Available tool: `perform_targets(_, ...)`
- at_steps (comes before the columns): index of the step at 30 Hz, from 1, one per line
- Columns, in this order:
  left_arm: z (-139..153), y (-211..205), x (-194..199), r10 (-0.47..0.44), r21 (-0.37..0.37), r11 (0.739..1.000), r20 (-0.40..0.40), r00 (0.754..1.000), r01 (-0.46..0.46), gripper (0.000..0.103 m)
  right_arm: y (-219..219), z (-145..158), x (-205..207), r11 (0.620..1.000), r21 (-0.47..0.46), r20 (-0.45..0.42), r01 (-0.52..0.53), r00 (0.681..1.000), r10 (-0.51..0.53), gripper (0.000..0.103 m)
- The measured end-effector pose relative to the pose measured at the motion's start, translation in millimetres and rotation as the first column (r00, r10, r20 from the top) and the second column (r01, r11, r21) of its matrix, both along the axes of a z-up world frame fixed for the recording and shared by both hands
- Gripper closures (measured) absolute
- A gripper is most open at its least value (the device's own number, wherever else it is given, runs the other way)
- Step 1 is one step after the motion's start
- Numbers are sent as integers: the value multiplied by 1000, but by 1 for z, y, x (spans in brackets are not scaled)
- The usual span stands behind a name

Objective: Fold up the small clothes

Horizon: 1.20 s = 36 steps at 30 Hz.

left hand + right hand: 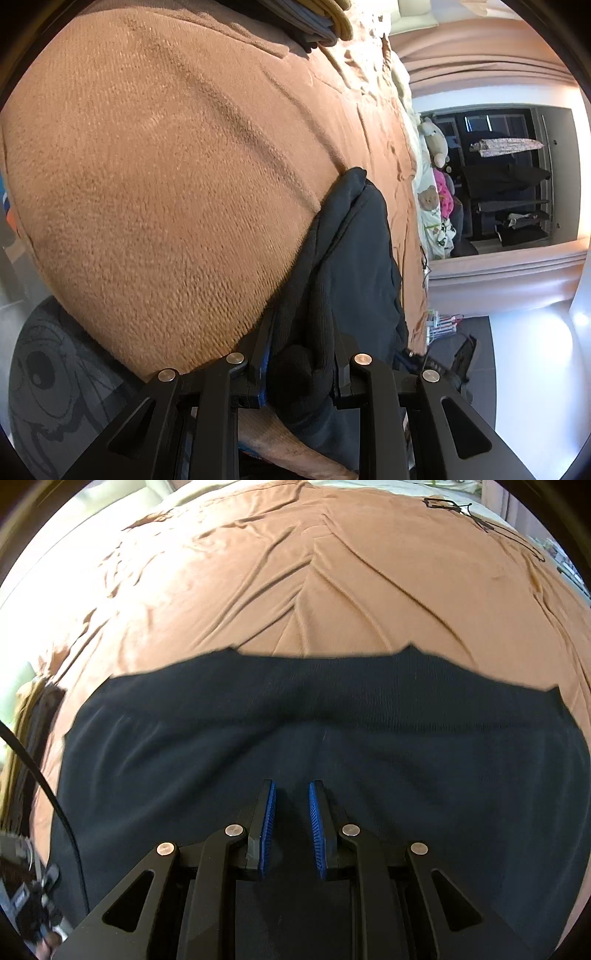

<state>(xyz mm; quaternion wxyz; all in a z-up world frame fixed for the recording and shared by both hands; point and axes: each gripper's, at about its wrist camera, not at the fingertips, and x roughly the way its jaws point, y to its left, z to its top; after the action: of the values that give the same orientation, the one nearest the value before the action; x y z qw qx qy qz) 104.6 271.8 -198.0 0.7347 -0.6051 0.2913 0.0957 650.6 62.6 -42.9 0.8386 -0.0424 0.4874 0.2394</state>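
Observation:
A dark navy garment [295, 709] lies spread flat on the tan fleece blanket [314, 572], its ribbed waistband along the far edge. My right gripper [293, 794] hovers just above the middle of the garment. Its blue pads [271, 812] stand a little apart with no cloth between them. In the left wrist view the same garment [354, 240] runs up from a bunched edge, and my left gripper [301, 332] is shut on that bunch. The blanket [166, 166] fills the area to the left of it.
A stack of folded clothes [314, 18] sits at the far end of the bed and also shows as a stack of clothes [33, 720] at the left. Plush toys [434, 136] and an open dark wardrobe [509, 177] lie beyond the bed. A black cable [44, 786] hangs at the left.

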Motion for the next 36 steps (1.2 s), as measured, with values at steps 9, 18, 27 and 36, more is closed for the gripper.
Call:
perform_targets(9, 5, -2, 3, -29, 21, 999, 45, 999, 28, 85, -14, -25, -70, 997, 20, -13, -68, 998, 68, 88)
perform_targets(18, 54, -9, 19, -115, 53, 993, 193, 974, 107, 86, -31, -30, -126, 996, 39, 0, -78, 997, 78, 88)
perform_targets(27, 95, -24, 32, -188, 124, 979, 235, 954, 162, 87, -44, -55, -158, 988, 138, 16, -65, 998, 64, 94)
perform_targets(36, 141, -60, 50, -277, 199, 953, 272, 922, 228, 87, -74, -70, -173, 964, 264, -30, -44, 998, 54, 95)
